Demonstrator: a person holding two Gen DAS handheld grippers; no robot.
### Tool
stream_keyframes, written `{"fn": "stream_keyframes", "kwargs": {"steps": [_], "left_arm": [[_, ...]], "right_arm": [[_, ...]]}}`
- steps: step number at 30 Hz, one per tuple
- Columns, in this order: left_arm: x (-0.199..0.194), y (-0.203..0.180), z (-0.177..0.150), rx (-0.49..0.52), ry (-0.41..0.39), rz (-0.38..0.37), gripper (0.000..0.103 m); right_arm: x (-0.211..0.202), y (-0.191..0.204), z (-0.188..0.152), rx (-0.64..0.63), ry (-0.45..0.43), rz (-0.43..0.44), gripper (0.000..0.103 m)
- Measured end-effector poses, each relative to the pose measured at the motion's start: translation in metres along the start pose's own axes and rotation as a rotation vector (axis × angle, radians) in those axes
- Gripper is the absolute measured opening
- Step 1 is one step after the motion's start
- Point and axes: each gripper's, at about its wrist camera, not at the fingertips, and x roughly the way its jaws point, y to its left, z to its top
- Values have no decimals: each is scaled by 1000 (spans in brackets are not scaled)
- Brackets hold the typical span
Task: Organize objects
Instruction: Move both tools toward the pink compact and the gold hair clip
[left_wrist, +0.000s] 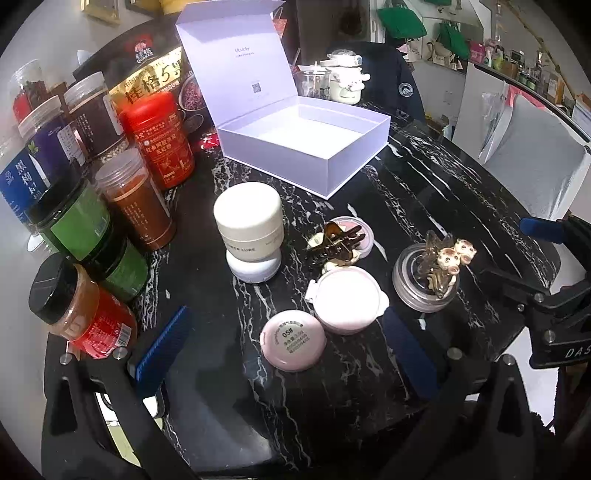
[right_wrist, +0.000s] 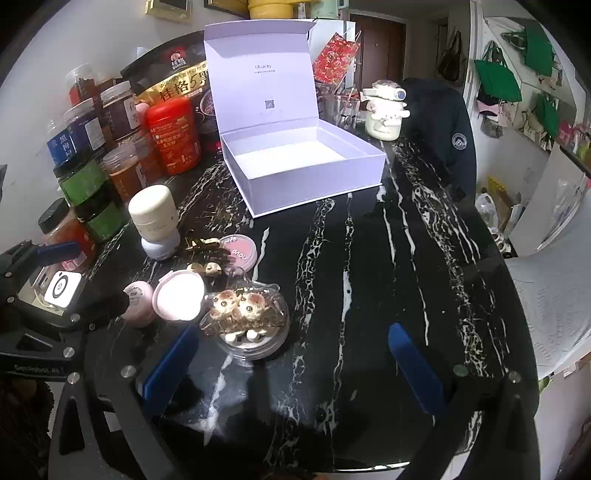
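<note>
Left gripper (left_wrist: 284, 354): jaws spread wide, nothing between pads.
Left view, target: pink compact (left_wrist: 292, 340) lies flat on table (left_wrist: 424, 177), directly between the fingers.
Left view, destination: white box (left_wrist: 295, 140) open, beyond the clutter.
Right gripper (right_wrist: 295, 369): released, empty.
Right view, target: clear jar (right_wrist: 245, 325) just left of centre.
Nearer to compact: left hand.

Left gripper (left_wrist: 288, 354) hovers wide open over the pink compact (left_wrist: 292, 340); open white box (left_wrist: 303, 147) sits at twelve o'clock.
</note>
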Motion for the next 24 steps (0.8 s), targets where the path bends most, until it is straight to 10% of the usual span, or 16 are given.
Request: {"fn": "stream_keyframes", "kwargs": {"steps": [24], "left_arm": [[-2,0,-1,-19,8,-20,103]], "right_arm": [[-2,-2,-3,-2,19,16,103]]}}
